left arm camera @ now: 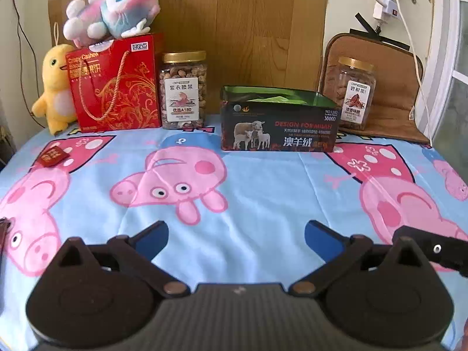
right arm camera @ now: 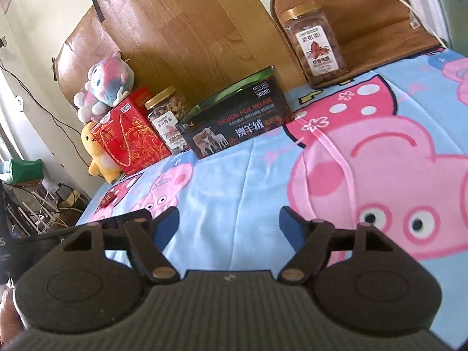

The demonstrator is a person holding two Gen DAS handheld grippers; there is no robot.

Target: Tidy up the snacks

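Observation:
An open dark box [left arm camera: 278, 125] with sheep printed on it stands at the back middle of the table; it also shows in the right wrist view [right arm camera: 234, 122]. A jar of nuts [left arm camera: 183, 90] stands left of it, beside a red gift bag [left arm camera: 115, 86]. A second jar [left arm camera: 352, 93] stands at the back right on a brown pad; it also shows in the right wrist view [right arm camera: 314, 44]. A small red packet [left arm camera: 52, 155] lies at the left on the cloth. My left gripper [left arm camera: 236, 241] is open and empty, low over the cloth. My right gripper [right arm camera: 228, 224] is open and empty.
A blue Peppa Pig cloth [left arm camera: 263, 187] covers the table. A yellow plush [left arm camera: 55, 87] and a pink plush [left arm camera: 114, 8] sit by the red bag. A wooden board [left arm camera: 242, 29] stands behind. Cables and a power strip [left arm camera: 386, 3] hang at the right.

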